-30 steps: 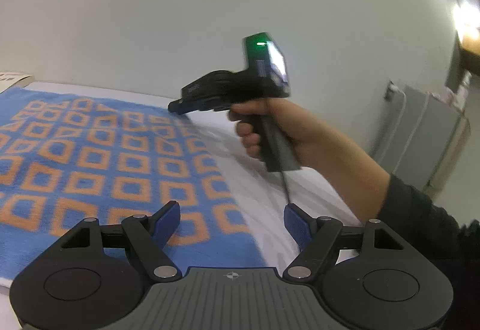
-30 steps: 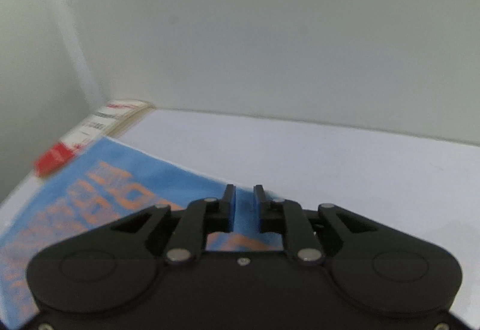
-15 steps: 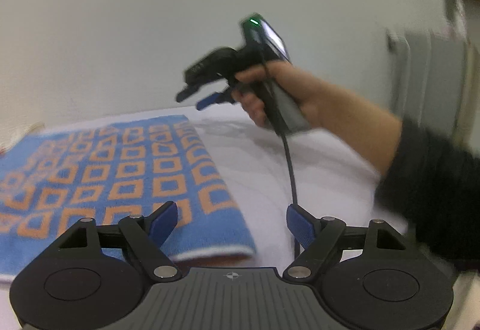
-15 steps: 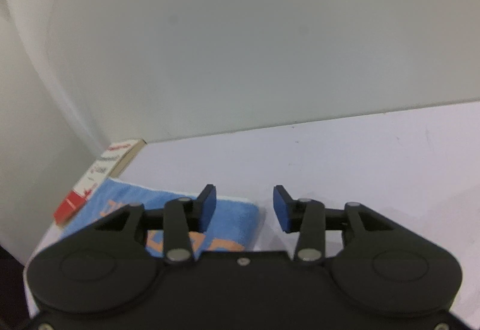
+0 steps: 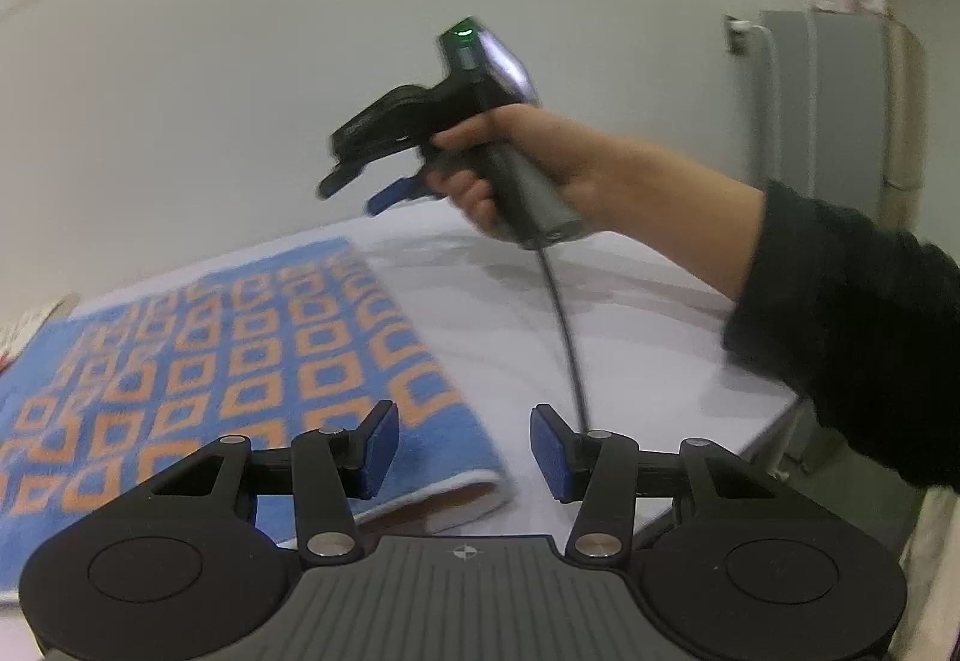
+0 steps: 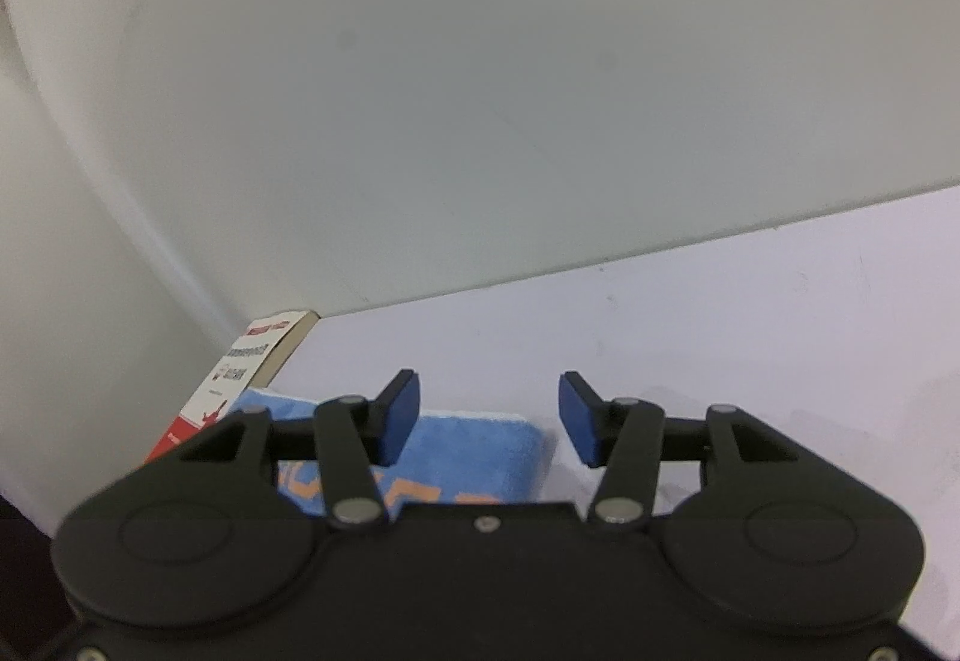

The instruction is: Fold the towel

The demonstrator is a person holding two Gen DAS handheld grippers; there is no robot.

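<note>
White table (image 5: pixel 630 337), plain wall. Towel (image 5: pixel 240 361) lies folded. Left gripper (image 5: pixel 462 451) closing, empty; right gripper (image 6: pixel 486 421) opening, empty. Next prob: regrasp an edge.

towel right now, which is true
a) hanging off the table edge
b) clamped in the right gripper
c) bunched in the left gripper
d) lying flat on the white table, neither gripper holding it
d: the towel lies flat on the table, clear of both grippers' blue fingers.

Right gripper (image 6: pixel 486 415), clamped on the blue-and-orange towel (image 5: pixel 198 361) a second ago, has let go and lifted, jaws opening; left gripper (image 5: pixel 462 451) narrows, jaws closing on nothing.
</note>
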